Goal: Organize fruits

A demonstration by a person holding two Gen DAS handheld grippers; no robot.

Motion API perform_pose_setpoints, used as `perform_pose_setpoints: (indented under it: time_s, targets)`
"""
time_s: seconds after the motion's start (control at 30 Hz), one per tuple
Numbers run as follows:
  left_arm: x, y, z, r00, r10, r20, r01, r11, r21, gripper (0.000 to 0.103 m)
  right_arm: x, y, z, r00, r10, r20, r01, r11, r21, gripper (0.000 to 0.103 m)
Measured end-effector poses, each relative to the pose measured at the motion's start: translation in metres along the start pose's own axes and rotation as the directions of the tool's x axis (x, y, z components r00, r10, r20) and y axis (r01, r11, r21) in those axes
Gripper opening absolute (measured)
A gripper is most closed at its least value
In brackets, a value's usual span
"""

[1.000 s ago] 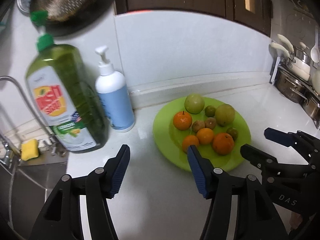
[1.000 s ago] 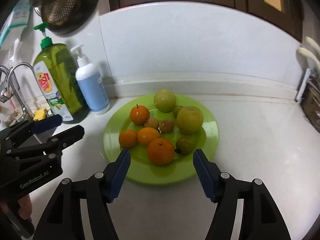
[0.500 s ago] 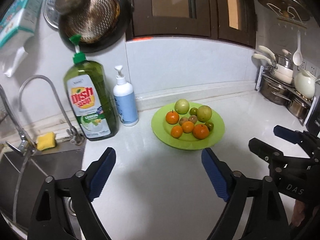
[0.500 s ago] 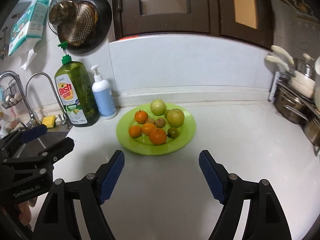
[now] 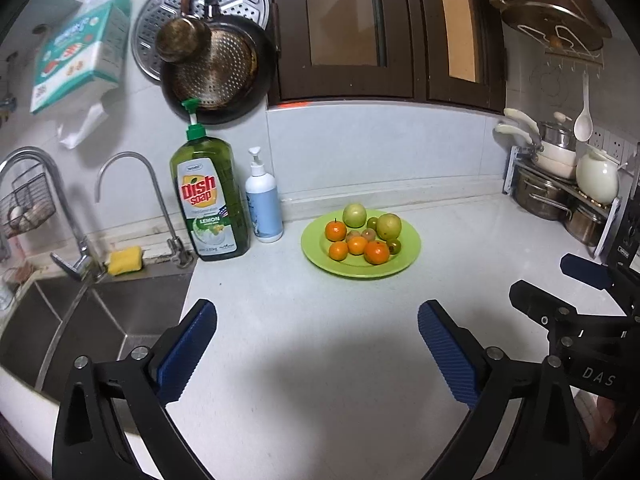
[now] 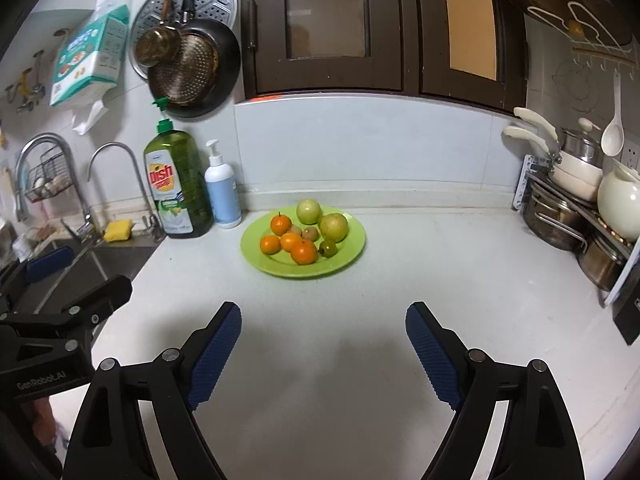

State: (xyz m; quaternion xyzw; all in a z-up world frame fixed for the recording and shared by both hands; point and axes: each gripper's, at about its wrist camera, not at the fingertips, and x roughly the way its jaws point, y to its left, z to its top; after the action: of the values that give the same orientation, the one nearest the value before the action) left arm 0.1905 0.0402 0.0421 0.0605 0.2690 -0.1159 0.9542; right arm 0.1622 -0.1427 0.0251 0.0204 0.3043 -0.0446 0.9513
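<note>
A lime green plate [image 5: 408,258] [image 6: 348,256] sits on the white counter near the back wall. It holds several oranges [image 5: 376,252] [image 6: 303,251], two pale green apples [image 5: 354,215] [image 6: 309,211], and small brown and green fruits. My left gripper [image 5: 318,324] is open and empty, well in front of the plate. My right gripper [image 6: 323,326] is open and empty, also well short of the plate. Each gripper shows at the edge of the other's view.
A green dish soap bottle [image 5: 208,204] and a white-blue pump bottle [image 5: 262,204] stand left of the plate. A sink [image 5: 80,320] with taps and a yellow sponge [image 5: 125,260] lies at the left. A rack of pots [image 5: 560,196] stands at the right.
Both grippers have pulled back and up from the plate, so it looks much smaller and farther. Both stay open and empty. The fruits have not moved.
</note>
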Motion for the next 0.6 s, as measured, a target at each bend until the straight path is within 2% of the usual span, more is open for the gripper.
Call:
perform_pose_setpoints:
  time_s: [0.33,0.6]
  targets:
    - [-0.055,-0.022,-0.02,0.999,0.026,0.032,-0.025,0.999,-0.038,0.103,-0.047,-0.018,-0.022,0.999,0.034,0.023,-0.034,0.999,-0.014,0.087]
    - [-0.082,-0.032,-0.032,0.998,0.05,0.048,-0.048,0.998,-0.044,0.103,-0.072,-0.024,-0.032,0.997,0.059,0.048,-0.058,0.998,-0.031,0.087]
